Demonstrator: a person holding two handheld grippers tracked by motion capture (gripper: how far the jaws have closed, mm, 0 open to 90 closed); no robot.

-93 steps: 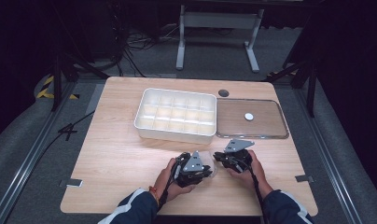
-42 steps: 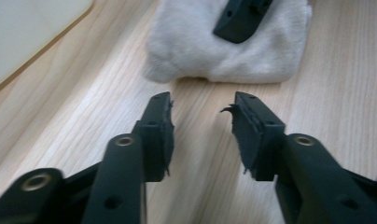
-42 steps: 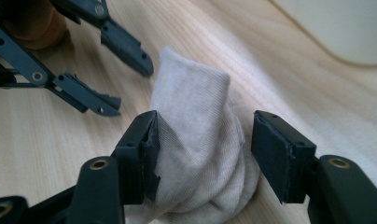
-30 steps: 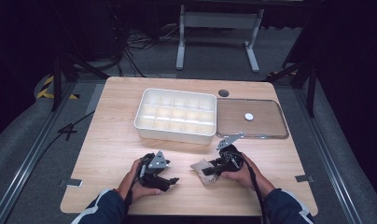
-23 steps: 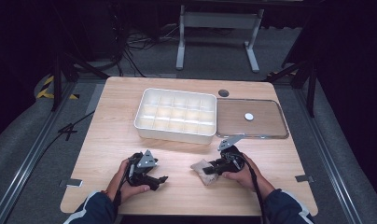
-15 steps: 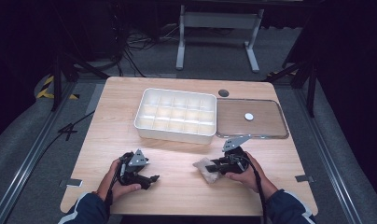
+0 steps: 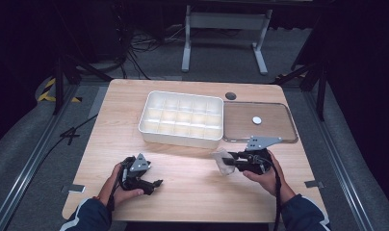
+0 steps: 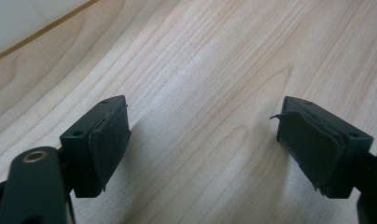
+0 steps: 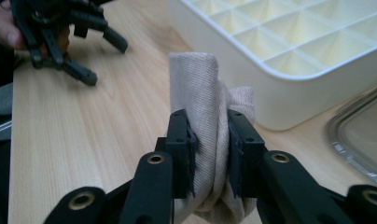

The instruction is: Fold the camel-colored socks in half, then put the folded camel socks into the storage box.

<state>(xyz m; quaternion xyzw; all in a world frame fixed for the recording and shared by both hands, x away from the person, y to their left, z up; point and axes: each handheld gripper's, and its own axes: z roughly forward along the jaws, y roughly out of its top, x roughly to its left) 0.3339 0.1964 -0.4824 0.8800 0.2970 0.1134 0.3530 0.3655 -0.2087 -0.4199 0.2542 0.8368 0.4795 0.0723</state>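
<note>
My right gripper (image 7: 231, 161) is shut on a folded beige cloth (image 7: 223, 162), held a little above the table in front of the white tray. In the right gripper view the cloth (image 9: 196, 88) stands bunched upright between the pads of the right gripper (image 9: 210, 151), whose jaws have just been closing on it. My left gripper (image 7: 155, 185) rests low at the table's front left, open, with only bare wood between the jaws of the left gripper (image 8: 203, 149). Its jaws have just been opening. The left gripper (image 9: 105, 63) also appears at the top left of the right gripper view.
A white tray (image 7: 180, 139) with several empty compartments sits mid-table; its near wall (image 9: 252, 88) is close behind the cloth. To its right lies a clear lid (image 7: 279, 134) with a small white disc (image 7: 256, 120). A dark round spot (image 7: 230, 96) marks the table's far edge.
The two grippers, together at the table's front centre, have parted. My left hand has moved left without the cloth. My right gripper has risen slightly with the cloth in it.
</note>
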